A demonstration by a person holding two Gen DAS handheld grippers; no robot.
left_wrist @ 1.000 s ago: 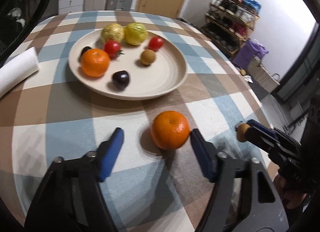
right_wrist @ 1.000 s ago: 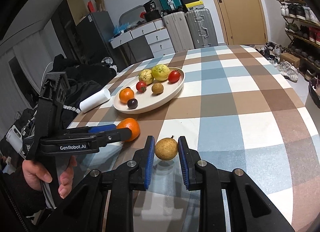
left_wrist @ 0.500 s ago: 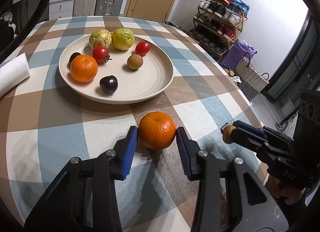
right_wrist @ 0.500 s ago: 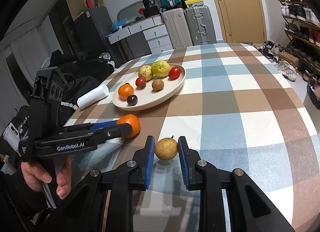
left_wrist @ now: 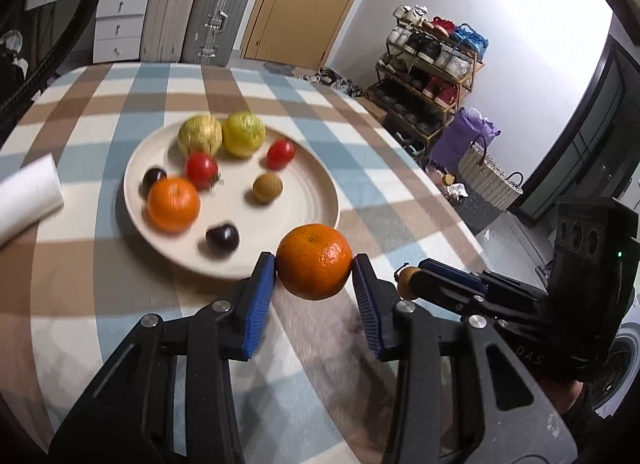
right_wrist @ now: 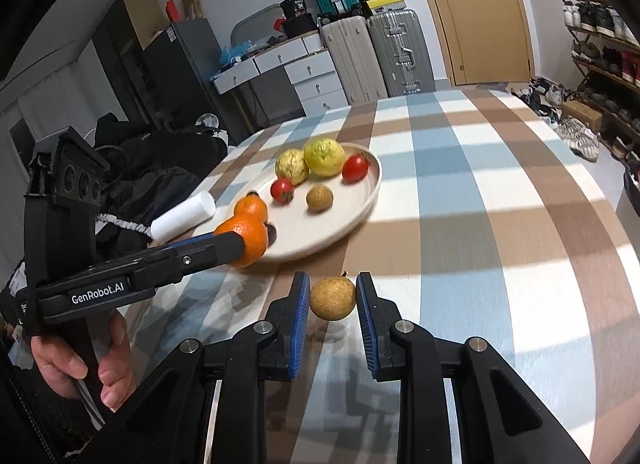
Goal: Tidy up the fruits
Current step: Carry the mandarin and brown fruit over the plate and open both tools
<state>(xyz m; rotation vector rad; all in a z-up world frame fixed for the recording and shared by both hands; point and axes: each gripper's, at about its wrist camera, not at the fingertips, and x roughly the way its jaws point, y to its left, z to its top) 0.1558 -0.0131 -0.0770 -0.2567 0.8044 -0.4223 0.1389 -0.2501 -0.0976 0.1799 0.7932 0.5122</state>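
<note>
Left gripper (left_wrist: 314, 278): you clamp the orange (left_wrist: 315, 261), round and firm; keep the pads on its widest part.
Right gripper (right_wrist: 333, 298): it clamps the small brown fruit (right_wrist: 333, 298), light; squeeze gently.

The orange (left_wrist: 314, 261) is clamped between blue pads, lifted off the table right at the plate's (left_wrist: 316, 200) near rim. The small tan fruit (right_wrist: 333, 297) is pinched the same way. On the plate: another orange, two tomatoes, two yellow-green fruits, dark plums.
</note>
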